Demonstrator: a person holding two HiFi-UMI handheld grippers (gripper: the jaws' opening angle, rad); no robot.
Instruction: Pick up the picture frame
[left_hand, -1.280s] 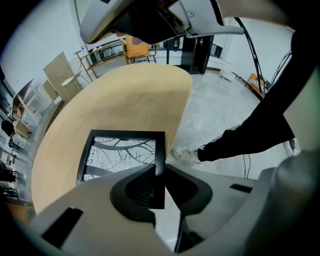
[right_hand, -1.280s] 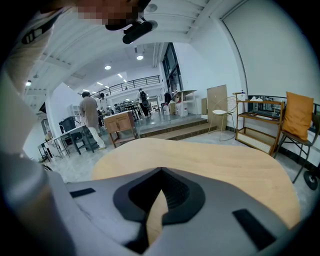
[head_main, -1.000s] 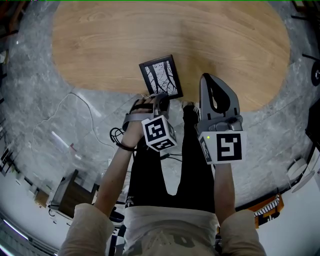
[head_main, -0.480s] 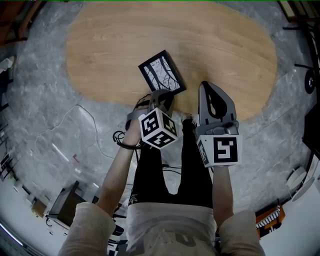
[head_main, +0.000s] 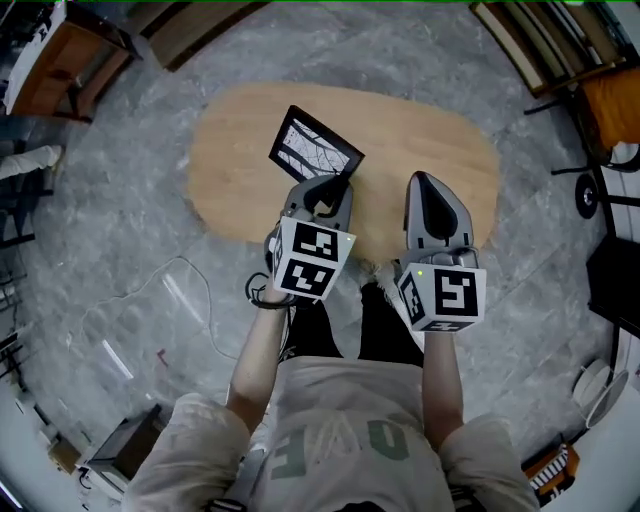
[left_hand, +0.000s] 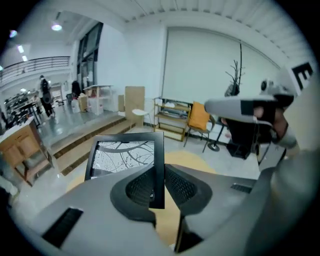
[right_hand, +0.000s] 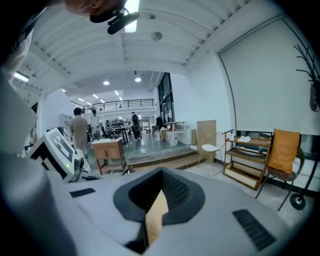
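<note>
One grip only. My left gripper (head_main: 330, 185): jaws nearly together, clamped on edge of picture frame (head_main: 312, 148), pads press on both faces. Frame stands ahead of jaws and mostly to their left, tilted, glass side toward me, long side leading away from tips. It hangs over wooden table (head_main: 440, 160); I judge it clear of top. Right gripper (head_main: 428, 185): beside left one, apart from frame, jaws together, nothing between.

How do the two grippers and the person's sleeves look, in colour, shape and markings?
Both the left gripper and the right gripper are grey, tapering shells with dark ribbed pads. Each carries a white cube with black square markers. The person wears a beige short-sleeved shirt.
</note>
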